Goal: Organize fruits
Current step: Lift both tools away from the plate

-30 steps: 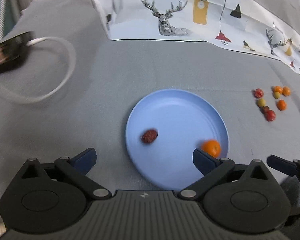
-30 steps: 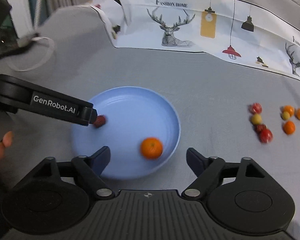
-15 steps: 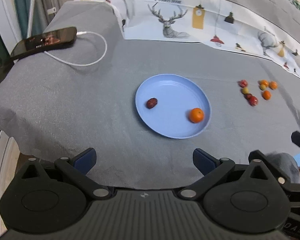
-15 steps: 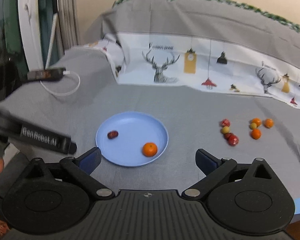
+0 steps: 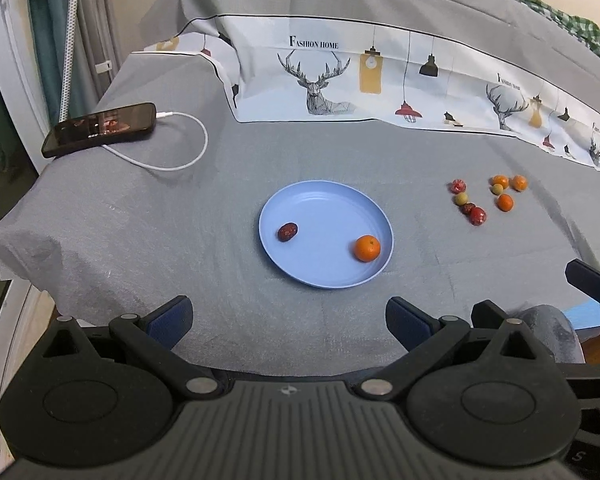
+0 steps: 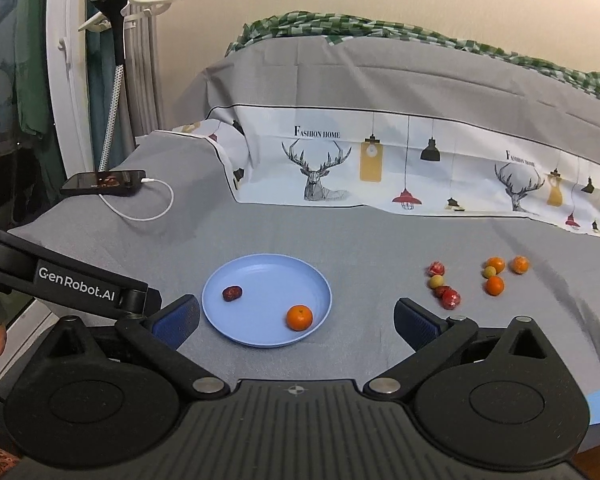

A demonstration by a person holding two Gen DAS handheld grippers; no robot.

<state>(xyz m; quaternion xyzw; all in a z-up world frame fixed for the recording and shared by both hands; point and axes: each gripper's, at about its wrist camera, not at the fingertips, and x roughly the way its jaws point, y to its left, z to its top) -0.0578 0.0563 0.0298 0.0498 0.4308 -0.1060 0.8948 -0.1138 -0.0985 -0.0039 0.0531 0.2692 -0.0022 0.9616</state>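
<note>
Grey cloth [image 5: 148,216]; blue plate [image 5: 324,200] holds orange [image 5: 367,248], perhaps date [image 5: 287,232].

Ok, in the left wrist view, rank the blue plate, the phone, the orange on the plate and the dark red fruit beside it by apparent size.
1. blue plate
2. phone
3. orange
4. dark red fruit

The phone lies farther away, so its true size may be understated.

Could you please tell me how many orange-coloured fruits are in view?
4: one orange fruit on the blue plate; three loose oranges on the grey cloth, right.
</note>
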